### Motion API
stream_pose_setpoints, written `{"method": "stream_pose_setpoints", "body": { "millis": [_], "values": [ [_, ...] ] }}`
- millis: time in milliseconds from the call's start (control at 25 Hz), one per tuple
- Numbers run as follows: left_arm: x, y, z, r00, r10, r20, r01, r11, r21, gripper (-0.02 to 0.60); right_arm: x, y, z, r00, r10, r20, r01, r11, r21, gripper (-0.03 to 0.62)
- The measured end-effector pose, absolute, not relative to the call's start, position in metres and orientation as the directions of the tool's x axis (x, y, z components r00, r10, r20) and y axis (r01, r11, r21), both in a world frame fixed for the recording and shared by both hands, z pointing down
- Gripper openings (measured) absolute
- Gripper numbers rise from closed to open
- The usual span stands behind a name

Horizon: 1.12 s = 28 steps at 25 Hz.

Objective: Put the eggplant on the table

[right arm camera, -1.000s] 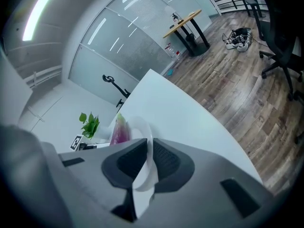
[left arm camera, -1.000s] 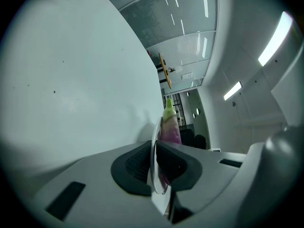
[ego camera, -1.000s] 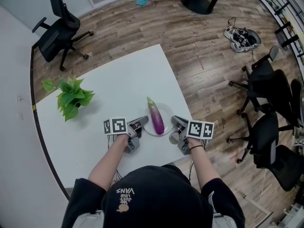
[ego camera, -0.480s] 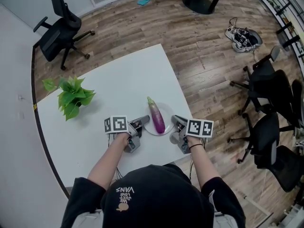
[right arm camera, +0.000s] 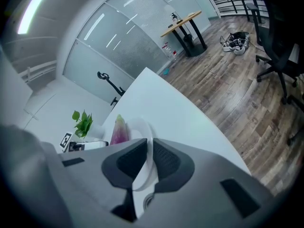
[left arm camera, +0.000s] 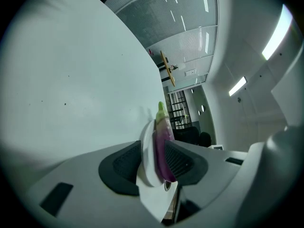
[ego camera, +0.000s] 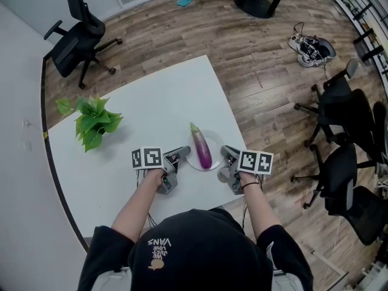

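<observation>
Head view: eggplant [ego camera: 201, 147] on plate [ego camera: 214, 142], probably overhanging rim.

Glossy eggplant [ego camera: 202, 151], smooth plate [ego camera: 214, 143] — matt table [ego camera: 154, 102]

Ahead of me only the plate [ego camera: 214, 147], carrying the eggplant [ego camera: 200, 150], stands in my way by the worktop's [ego camera: 157, 102] near right edge, the leafy plant [ego camera: 91, 123] blocks the far left, and the wide white stretch between them lies open.
</observation>
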<state>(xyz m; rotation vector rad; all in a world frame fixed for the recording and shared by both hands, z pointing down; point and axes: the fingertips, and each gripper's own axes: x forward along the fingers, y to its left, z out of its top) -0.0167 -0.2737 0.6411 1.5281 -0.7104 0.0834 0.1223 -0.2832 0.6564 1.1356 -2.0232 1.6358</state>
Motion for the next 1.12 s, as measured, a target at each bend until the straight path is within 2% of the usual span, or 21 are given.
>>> {"method": "stream_pose_setpoints", "body": {
  "millis": [360, 560, 920, 1120],
  "values": [
    [-0.017, -0.275, 0.642, 0.801, -0.379, 0.464, -0.475, 0.071, 0.877, 0.140, 0.125, -0.287, 0.654, -0.630, -0.396, 0.668, -0.741, 0.048, -0.670, 0.048],
    [-0.018, -0.274, 0.640, 0.796, -0.377, 0.473, -0.492, 0.052, 0.869, 0.141, 0.125, -0.289, 0.649, -0.624, -0.400, 0.671, -0.753, 0.079, -0.653, 0.069],
    [-0.019, -0.279, 0.621, 0.782, -0.415, 0.464, -0.543, -0.090, 0.835, 0.138, 0.128, -0.281, 0.645, -0.586, -0.430, 0.686, -0.783, 0.085, -0.616, 0.072],
    [-0.019, -0.275, 0.617, 0.786, -0.413, 0.460, -0.546, -0.115, 0.830, 0.138, 0.131, -0.277, 0.641, -0.558, -0.474, 0.682, -0.798, 0.078, -0.598, 0.072]
  ]
}}
